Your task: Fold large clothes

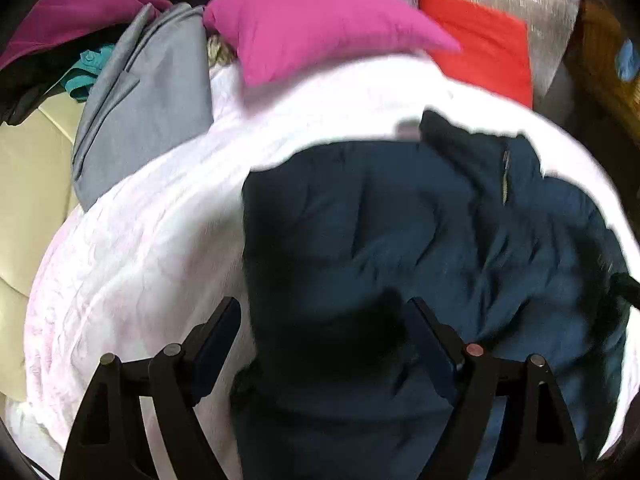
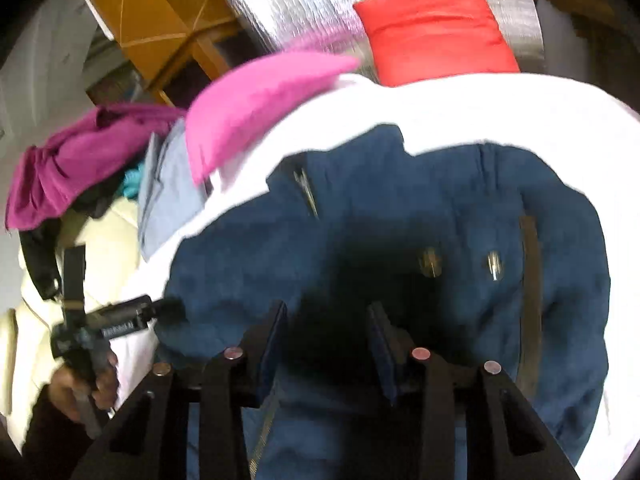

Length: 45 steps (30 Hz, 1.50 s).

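At far left, a pile of clothes: a magenta garment [image 2: 60, 168] on top, a grey garment [image 1: 144, 112] beside it. A pink pillow [image 1: 312, 24] and a red pillow [image 1: 484, 44] lie farther back. In the middle, a navy jacket [image 1: 400, 220] lies spread on a white blanket [image 1: 140, 260]. The left claw [image 1: 326, 328] hangs released above the jacket's left part, a person's hand [image 2: 86, 384] holding it. The right claw [image 2: 328, 320], half spread, hangs over the jacket, grasping nothing.

Both my fisheye views smear with motion blur and bend at dark corners; the white quilted bedspread [image 1: 160, 248] blows out, and deep shadow pools on the navy blue jacket [image 2: 400, 208].
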Each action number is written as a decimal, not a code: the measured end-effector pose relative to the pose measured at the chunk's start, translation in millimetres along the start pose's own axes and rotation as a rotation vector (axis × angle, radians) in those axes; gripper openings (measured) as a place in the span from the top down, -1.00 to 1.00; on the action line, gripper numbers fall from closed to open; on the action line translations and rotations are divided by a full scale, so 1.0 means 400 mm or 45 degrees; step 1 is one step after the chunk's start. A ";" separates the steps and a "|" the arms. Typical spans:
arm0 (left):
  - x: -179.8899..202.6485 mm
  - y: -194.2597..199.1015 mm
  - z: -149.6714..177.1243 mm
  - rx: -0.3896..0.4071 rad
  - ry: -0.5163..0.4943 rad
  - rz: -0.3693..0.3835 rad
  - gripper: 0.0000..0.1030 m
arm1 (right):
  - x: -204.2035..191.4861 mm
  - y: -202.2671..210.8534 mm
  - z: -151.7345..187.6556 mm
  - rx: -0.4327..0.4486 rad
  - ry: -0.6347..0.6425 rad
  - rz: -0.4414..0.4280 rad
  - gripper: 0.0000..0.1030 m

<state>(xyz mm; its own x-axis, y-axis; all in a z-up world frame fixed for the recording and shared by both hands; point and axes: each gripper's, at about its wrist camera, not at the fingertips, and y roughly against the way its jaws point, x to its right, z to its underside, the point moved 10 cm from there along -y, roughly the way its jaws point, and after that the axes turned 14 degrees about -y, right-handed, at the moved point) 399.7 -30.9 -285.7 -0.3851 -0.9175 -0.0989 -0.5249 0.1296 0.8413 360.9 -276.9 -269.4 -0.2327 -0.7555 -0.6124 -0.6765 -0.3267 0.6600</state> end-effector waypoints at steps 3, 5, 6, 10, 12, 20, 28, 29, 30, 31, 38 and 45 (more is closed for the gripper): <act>-0.011 -0.041 -0.023 -0.055 0.040 -0.049 -0.66 | -0.002 -0.096 -0.011 -0.084 -0.052 0.048 0.14; -0.011 -0.088 -0.017 -0.112 0.044 -0.052 -0.66 | 0.021 -0.181 -0.004 -0.170 -0.104 0.104 0.13; -0.009 -0.112 -0.005 -0.154 0.046 -0.041 -0.68 | 0.031 -0.196 0.003 -0.188 -0.105 0.115 0.16; -0.015 -0.098 0.014 -0.145 0.073 0.003 -0.68 | 0.019 -0.153 0.011 -0.156 -0.076 0.094 0.17; -0.026 -0.066 0.031 -0.123 0.048 -0.006 -0.68 | 0.019 -0.100 0.014 -0.116 -0.068 0.054 0.17; -0.057 -0.023 0.133 -0.129 -0.012 -0.069 -0.69 | 0.117 -0.033 0.110 -0.188 -0.137 0.036 0.27; -0.071 0.087 0.166 -0.070 -0.059 -0.041 -0.68 | 0.116 0.123 0.117 -0.090 -0.149 -0.041 -0.21; -0.071 0.105 0.181 -0.053 -0.077 -0.029 -0.68 | 0.127 0.150 0.127 -0.077 -0.143 -0.049 -0.33; -0.072 0.121 0.200 -0.042 -0.083 -0.013 -0.68 | 0.140 0.182 0.140 -0.069 -0.144 -0.061 -0.33; -0.074 0.140 0.224 -0.033 -0.084 0.008 -0.68 | 0.157 0.206 0.154 -0.067 -0.149 -0.065 -0.33; -0.075 0.253 0.425 -0.021 -0.029 0.185 -0.68 | 0.258 0.339 0.295 -0.075 -0.229 -0.065 -0.35; -0.035 0.309 0.633 -0.112 0.055 0.370 -0.68 | 0.305 0.408 0.425 -0.131 -0.277 -0.050 -0.40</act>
<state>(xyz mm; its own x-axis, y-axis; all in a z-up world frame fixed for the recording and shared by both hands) 147.9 93.4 -314.9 -0.4760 -0.8622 0.1733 -0.3294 0.3575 0.8739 103.2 -325.6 -310.3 -0.3600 -0.6047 -0.7104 -0.6160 -0.4178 0.6678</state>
